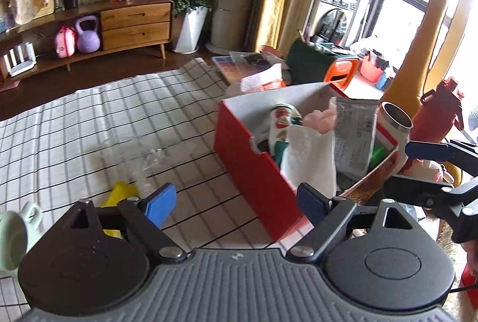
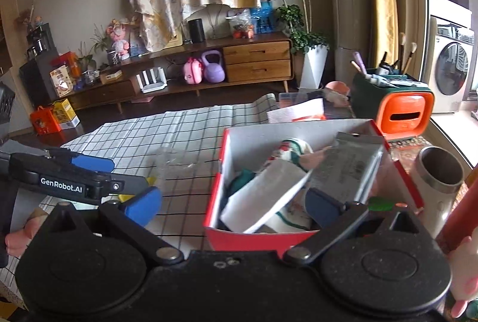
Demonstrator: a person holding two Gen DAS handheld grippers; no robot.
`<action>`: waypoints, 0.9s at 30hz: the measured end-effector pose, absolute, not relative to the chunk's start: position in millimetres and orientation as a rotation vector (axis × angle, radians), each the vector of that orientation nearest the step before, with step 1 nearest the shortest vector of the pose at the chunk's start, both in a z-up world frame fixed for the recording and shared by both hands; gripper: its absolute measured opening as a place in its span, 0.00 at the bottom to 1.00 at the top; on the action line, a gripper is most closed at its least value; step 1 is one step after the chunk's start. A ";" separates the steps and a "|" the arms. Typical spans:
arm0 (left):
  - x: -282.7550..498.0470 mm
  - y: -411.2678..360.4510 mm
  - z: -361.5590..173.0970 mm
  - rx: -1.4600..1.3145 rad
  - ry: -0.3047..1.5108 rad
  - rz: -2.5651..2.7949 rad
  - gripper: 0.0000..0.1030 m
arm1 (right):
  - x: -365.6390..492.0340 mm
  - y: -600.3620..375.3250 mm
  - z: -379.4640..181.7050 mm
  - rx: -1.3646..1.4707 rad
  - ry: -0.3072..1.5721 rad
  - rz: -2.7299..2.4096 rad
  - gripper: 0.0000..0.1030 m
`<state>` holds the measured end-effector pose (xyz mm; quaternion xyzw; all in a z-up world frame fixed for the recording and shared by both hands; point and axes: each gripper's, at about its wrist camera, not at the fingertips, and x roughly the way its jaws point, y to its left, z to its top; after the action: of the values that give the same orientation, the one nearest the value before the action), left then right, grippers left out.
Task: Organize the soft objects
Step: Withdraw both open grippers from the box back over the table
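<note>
Now both tongs are held spread wide, nothing pinched: the left tongs above the checked surface beside the red box, the right tongs over the box, where the soft things lie.

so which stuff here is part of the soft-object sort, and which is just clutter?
In play:
- red box, soft items inside
- white cloth in it
- yellow item on the checked cloth
- left gripper, right gripper, both open, empty

Clutter:
- steel cup
- orange-fronted organiser
- clear plastic wrap
</note>
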<state>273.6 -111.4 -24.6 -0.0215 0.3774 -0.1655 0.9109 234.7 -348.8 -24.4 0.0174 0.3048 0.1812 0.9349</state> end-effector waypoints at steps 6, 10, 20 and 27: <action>256.3 -64.4 -36.6 -0.075 0.722 -0.267 0.99 | 241.8 -311.7 -21.3 0.029 0.655 0.420 1.00; 252.1 -35.5 -55.9 -0.152 0.728 -0.221 0.99 | 252.4 -284.2 -25.7 0.020 0.686 0.453 1.00; 259.8 -11.7 -103.2 -0.212 0.759 -0.176 0.99 | 285.4 -219.5 -46.1 -0.004 0.763 0.488 1.00; 276.6 -8.8 -125.9 -0.139 0.742 -0.137 0.99 | 324.2 -189.3 -74.0 0.041 0.852 0.485 0.94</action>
<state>276.6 -8.8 -125.9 -0.0677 0.3618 -0.0669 0.9274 324.2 -189.3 -74.0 0.0196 0.4092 0.2329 0.8820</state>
